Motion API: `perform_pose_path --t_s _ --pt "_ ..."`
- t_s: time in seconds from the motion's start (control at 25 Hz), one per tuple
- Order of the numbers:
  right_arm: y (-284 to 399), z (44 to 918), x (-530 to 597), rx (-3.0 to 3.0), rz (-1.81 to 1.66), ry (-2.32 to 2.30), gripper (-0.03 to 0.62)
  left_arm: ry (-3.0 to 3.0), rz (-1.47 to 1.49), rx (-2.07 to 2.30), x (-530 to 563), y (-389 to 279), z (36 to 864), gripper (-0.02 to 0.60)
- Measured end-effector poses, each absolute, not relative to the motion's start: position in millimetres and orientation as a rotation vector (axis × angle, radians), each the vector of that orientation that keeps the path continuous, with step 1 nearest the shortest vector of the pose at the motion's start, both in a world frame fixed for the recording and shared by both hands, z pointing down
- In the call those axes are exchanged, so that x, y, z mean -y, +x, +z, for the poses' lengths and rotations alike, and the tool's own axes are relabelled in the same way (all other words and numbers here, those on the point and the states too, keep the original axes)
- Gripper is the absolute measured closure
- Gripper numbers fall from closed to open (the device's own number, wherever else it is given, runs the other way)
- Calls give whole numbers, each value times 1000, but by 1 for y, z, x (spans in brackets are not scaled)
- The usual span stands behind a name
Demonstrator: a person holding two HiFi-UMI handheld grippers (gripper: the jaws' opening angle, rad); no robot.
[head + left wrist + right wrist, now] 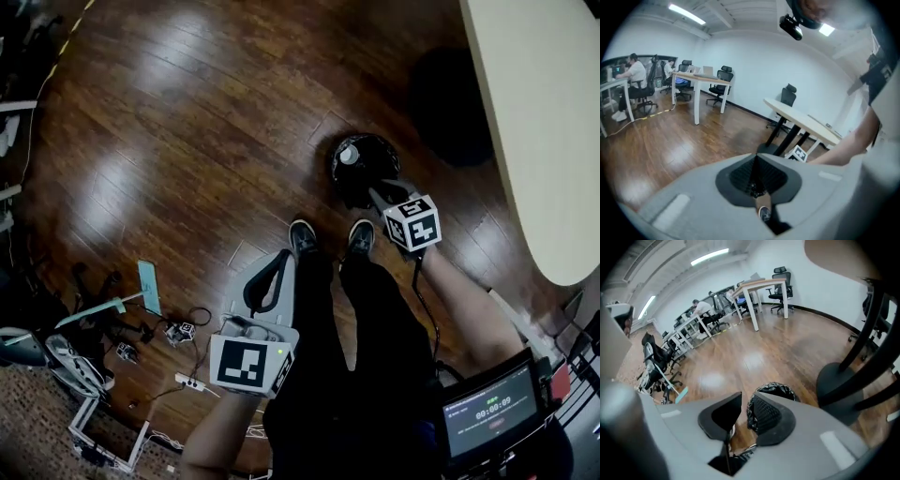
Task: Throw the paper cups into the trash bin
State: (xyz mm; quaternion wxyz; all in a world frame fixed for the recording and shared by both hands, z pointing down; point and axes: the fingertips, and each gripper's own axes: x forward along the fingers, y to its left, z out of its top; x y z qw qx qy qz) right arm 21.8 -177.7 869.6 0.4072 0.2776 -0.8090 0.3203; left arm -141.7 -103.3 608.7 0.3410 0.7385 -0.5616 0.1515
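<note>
Trash bin [373, 146] partly behind the right hand-held gripper [379, 195]

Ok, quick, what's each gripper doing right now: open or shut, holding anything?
Left gripper: shut, nothing between the jaws.
Right gripper: open slightly, empty, by the trash bin.

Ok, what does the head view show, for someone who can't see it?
Looking down, the right claw hangs open by a black-bagged trash bin with a white paper cup inside. The left claw rests shut near the person's legs, above a wooden floor.
</note>
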Motion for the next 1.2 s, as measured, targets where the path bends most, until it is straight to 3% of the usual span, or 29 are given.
perform_pose_path --t_s 0.48,1.2 --pt "53 571 95 2340 807 1036 573 2201 388 1332 66 -108 483 578" --pt "164 369 -93 2743 631 1307 583 2348 289 1362 -148 34 388 578"
